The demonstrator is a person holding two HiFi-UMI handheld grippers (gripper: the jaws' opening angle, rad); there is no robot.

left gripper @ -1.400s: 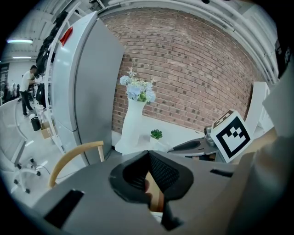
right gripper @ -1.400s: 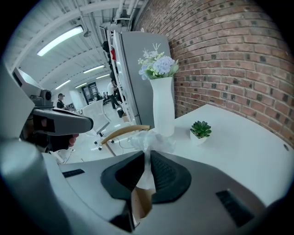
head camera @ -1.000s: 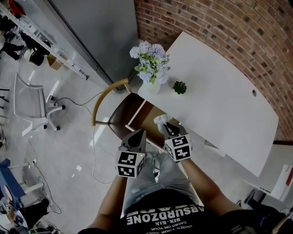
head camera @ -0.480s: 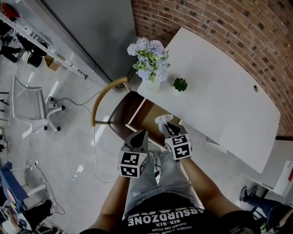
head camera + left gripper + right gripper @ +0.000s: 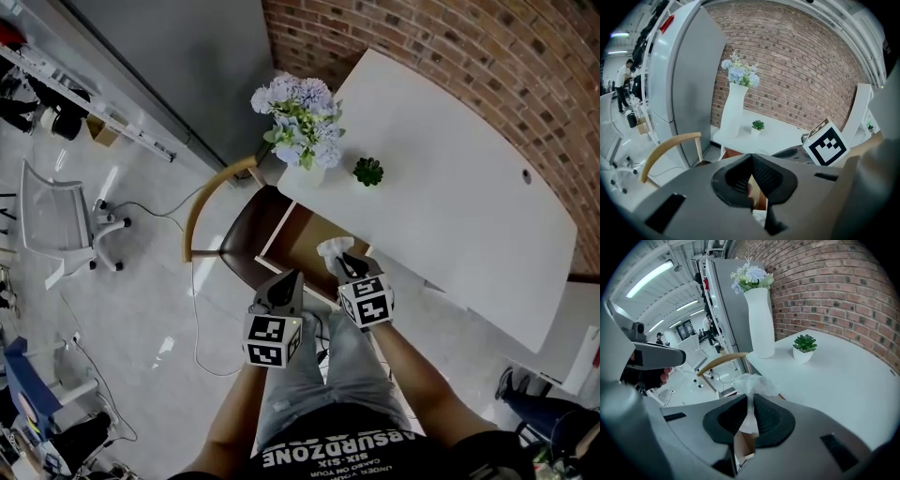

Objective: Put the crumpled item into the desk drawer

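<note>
A wooden-armed chair (image 5: 246,234) stands at the left end of the white desk (image 5: 450,187). Off the desk's near edge hangs the left gripper (image 5: 292,277), its jaws clenched on nothing. Just beside it, the right gripper (image 5: 344,261) pinches the crumpled white item (image 5: 330,248) over the open drawer (image 5: 305,246) beneath that edge. A flower vase (image 5: 305,173) and a small potted plant (image 5: 367,172) stand on the desk's left end.

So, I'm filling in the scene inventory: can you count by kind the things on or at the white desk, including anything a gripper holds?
vase of flowers: 1
small potted plant: 1
crumpled white item, held in the right gripper: 1
wooden chair: 1
open drawer: 1
Total: 5
</note>
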